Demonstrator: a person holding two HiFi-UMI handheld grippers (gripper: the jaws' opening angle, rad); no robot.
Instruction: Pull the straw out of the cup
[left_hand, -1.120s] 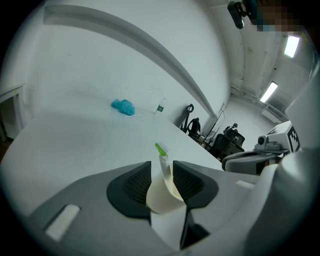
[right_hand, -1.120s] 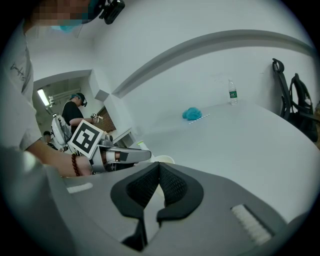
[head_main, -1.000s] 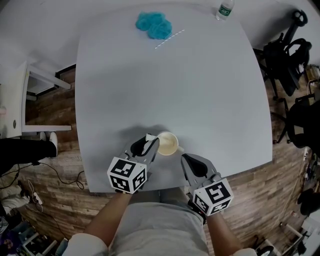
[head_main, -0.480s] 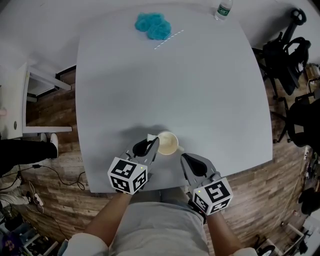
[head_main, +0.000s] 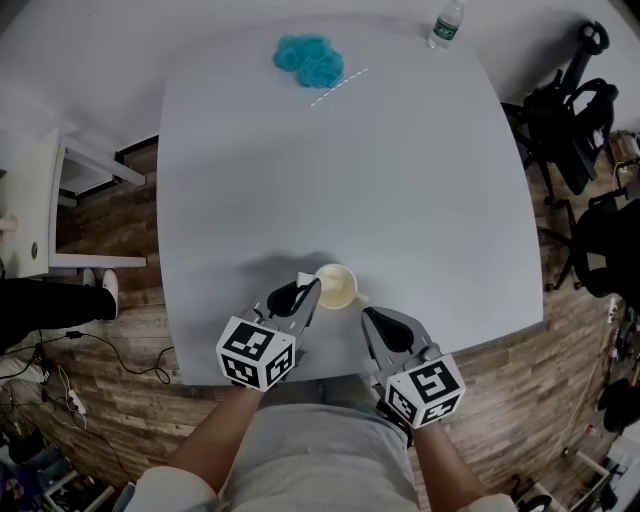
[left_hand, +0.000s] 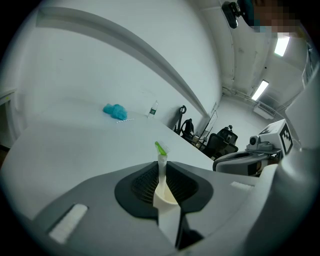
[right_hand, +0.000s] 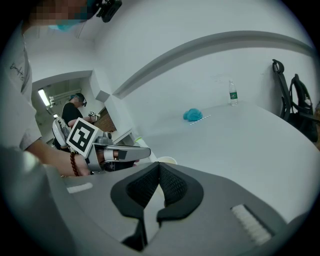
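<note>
Grey left tool (head_main: 303, 290) was closing its jaws on the white straw with a green tip (left_hand: 161, 161), pads seemingly touching it, since the pull needs that grip. The straw stood in the small cream cup (head_main: 337, 287) near the pale counter's (head_main: 400, 180) front edge. Further right, the right tool (right_hand: 159, 167) hung clenched and empty, apparently unneeded.

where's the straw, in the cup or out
In: the straw stands up out of the cup, its green tip on top, with the left tongs closing on it.
</note>
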